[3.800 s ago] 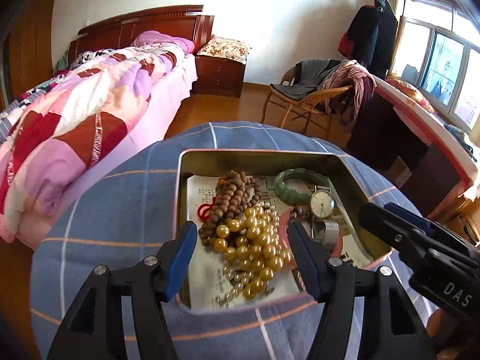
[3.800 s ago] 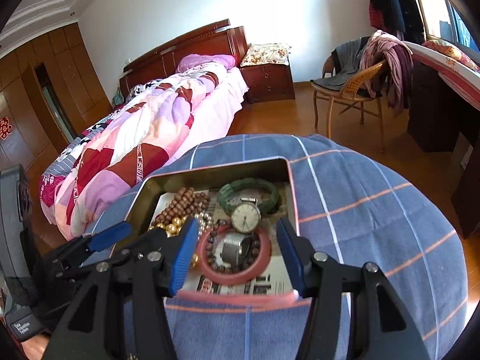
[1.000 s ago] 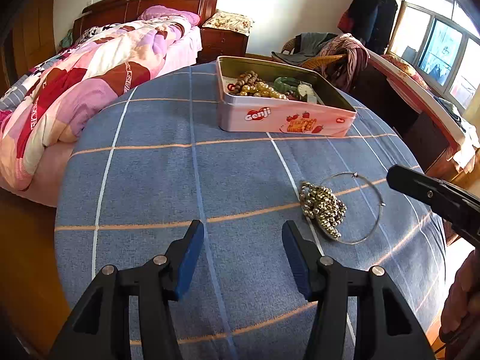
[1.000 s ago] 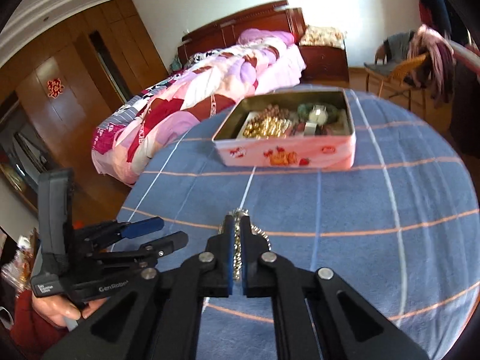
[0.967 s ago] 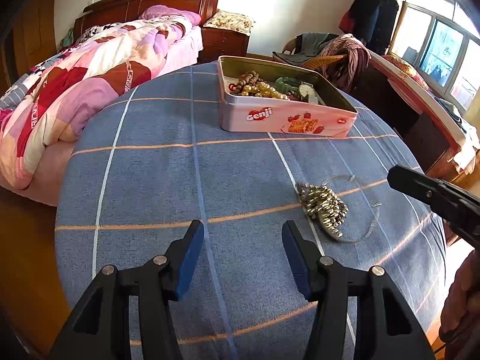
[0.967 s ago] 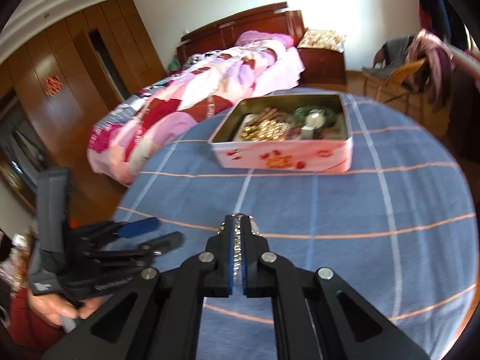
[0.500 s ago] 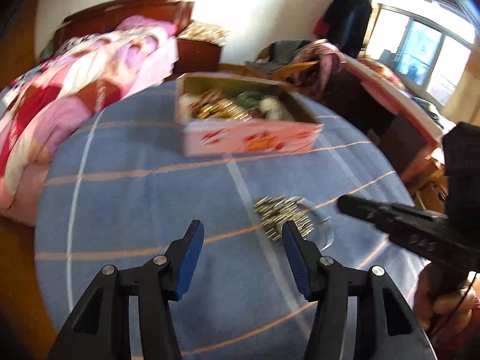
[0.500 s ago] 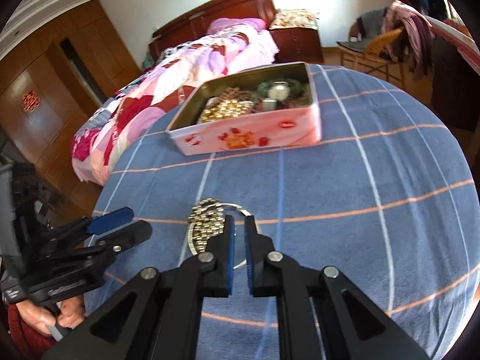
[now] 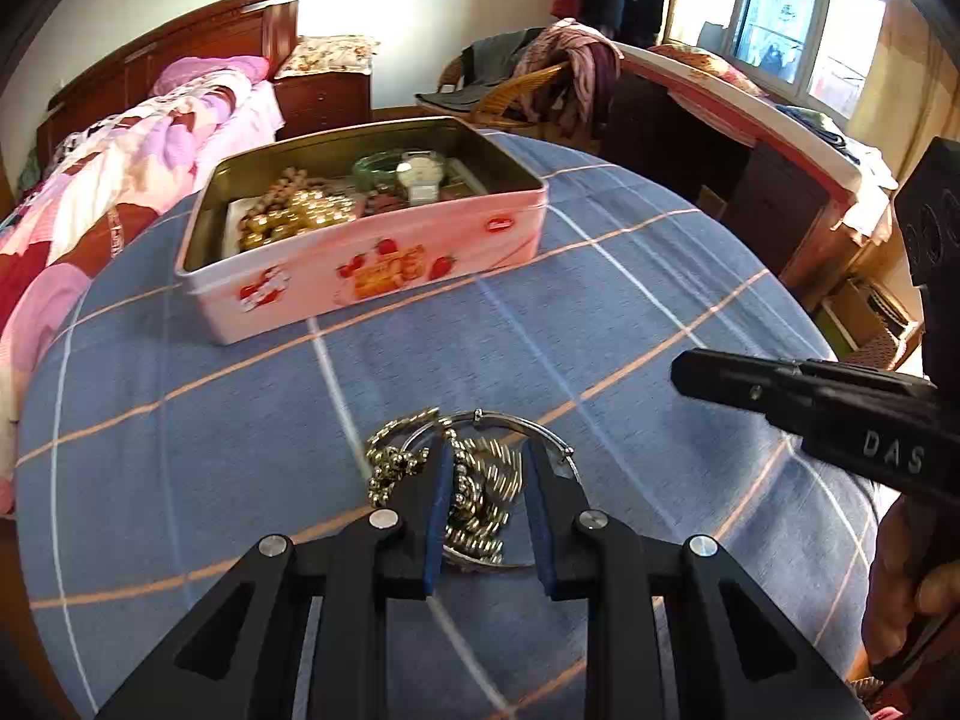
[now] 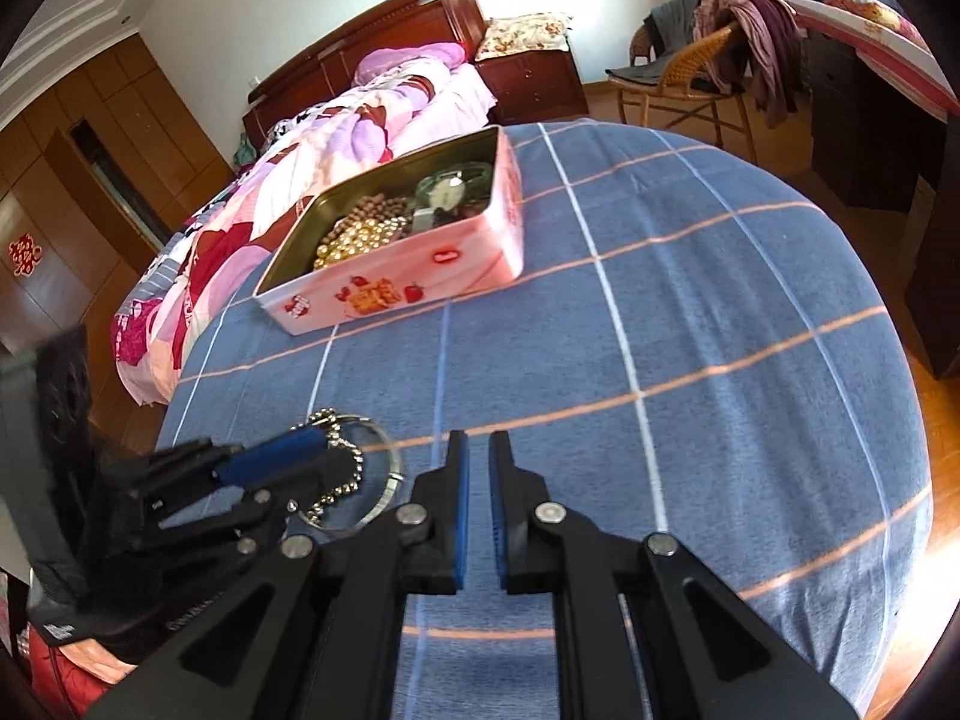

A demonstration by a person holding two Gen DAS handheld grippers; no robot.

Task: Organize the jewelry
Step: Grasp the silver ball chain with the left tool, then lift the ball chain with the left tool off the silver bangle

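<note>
A silver wire bangle hung with small metal charms [image 9: 480, 486] lies near the front edge of the blue checked tablecloth [image 9: 600, 324], straddled by the left gripper [image 9: 483, 516], whose jaws have just been closing without visibly pressing it. The right gripper [image 10: 474, 504] is nearly clenched on nothing. A pink tin box [image 9: 372, 264] of beads sits near the far edge.

The left claw [image 9: 485, 501] is pointing steeply down at the worktop [image 9: 240, 420], and its jaws have just been closing, a charm bracelet [image 9: 480, 498] lying between the blue pads, which are not pressing on it. The right claw [image 10: 475, 504] is angling downward beside it, its pads standing nearly together with nothing between them. A hand [image 9: 906, 588] is gripping the right claw's handle.
</note>
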